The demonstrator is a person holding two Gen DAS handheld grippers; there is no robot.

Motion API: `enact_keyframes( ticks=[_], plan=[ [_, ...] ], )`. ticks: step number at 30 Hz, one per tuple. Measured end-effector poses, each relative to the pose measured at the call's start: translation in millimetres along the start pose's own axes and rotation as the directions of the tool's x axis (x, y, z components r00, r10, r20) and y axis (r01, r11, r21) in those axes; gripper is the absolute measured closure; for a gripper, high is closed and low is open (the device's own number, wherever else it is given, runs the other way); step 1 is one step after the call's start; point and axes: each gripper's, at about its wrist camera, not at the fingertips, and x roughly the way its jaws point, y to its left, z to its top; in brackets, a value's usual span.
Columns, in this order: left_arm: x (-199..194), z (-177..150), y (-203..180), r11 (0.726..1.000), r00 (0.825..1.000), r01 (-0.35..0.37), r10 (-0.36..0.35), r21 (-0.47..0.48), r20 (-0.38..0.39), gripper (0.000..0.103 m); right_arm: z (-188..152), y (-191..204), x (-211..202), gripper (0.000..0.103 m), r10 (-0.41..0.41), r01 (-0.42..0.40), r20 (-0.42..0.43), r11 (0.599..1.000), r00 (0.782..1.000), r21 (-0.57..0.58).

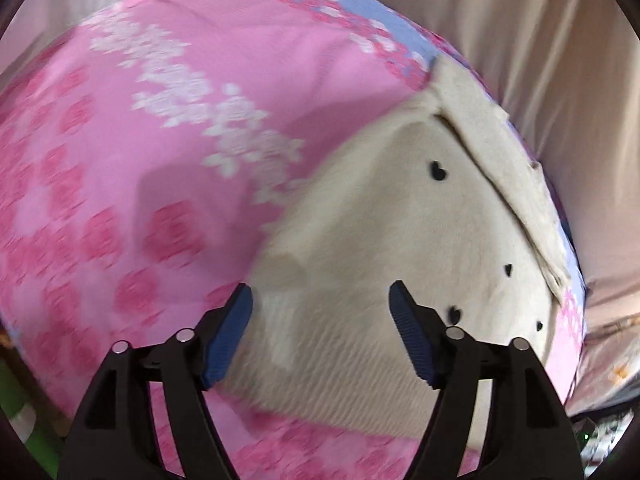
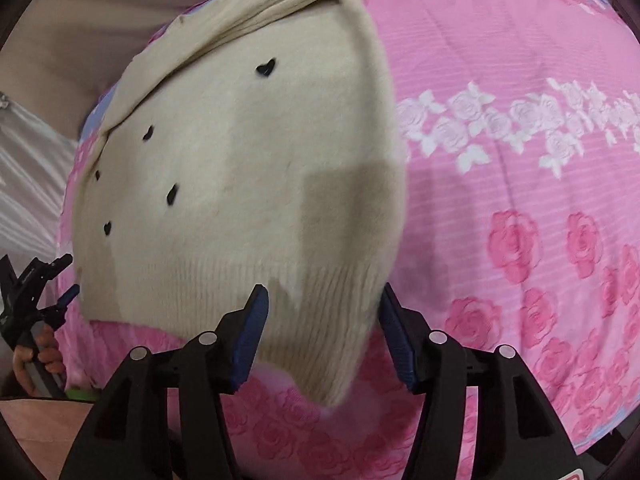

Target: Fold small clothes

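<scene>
Cream sweater [image 1: 400,248] with black hearts on pink rose bedspread [image 1: 120,128], left gripper [image 1: 320,332] jaws apart above its ribbed hem, right wrist view: right gripper [image 2: 322,340] jaws spread astride sweater's [image 2: 240,184] hem corner, bedspread [image 2: 520,160] bare rightward, left gripper [image 2: 60,300] beside left edge.

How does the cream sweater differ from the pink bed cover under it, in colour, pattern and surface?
The cream sweater is plain beige with a few small black hearts; the pink bed cover carries many pink and white roses. The sweater looks fuzzy, with a ribbed hem; the cover looks smooth with fine stripes. The sweater is small with a part folded across its top; the cover spreads wide beneath it. Both are soft textiles lying flat.
</scene>
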Motion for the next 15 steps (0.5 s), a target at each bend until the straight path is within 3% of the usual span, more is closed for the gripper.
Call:
enact_keyframes(
  ticks=[2,4,5,6,7,10,11,15],
  plan=[
    [-2.7,-6.5,12.9,0.999,1.0,-0.006,0.006,-0.042,-0.005,0.029,-5.1,2.6,0.3,0.046,0.007,-0.007,0.013,1.0,1.0,-0.004],
    [8.3,-10.3,19.8,0.999,0.998,-0.019,0.015,-0.05,-0.066,0.03,-7.5,3.6,0.8,0.049,0.024,-0.024,0.031,1.0,0.999,0.004],
    [6.5,-10.9,17.0,0.999,0.998,-0.021,0.02,-0.027,-0.052,0.03,-11.9,1.8,1.9,0.051,0.035,-0.035,0.036,0.999,0.999,0.009],
    [8.7,-11.5,12.1,1.0,0.998,-0.014,0.014,0.009,-0.068,0.03,-11.0,0.4,1.3,0.066,0.057,-0.057,0.037,0.998,0.998,0.019],
    [9.6,-12.4,9.3,0.999,0.997,-0.028,0.03,0.031,-0.074,0.032,-11.6,0.1,3.5,0.089,0.084,-0.084,0.034,0.996,0.996,0.027],
    [11.8,-10.0,4.5,0.998,0.996,-0.016,0.021,0.062,-0.089,0.064,-14.5,-6.8,3.7,0.094,0.122,-0.125,0.043,0.989,0.992,0.077],
    [14.1,-7.9,4.9,0.998,0.993,0.022,-0.015,0.053,-0.115,0.091,-14.2,-7.7,-0.7,0.095,0.128,-0.133,0.06,0.988,0.99,0.082],
    [3.3,-2.3,12.0,0.994,0.979,0.11,-0.113,-0.03,-0.172,0.096,-6.5,-12.2,-37.5,0.096,0.121,-0.134,0.159,0.988,0.98,0.076]
  ],
)
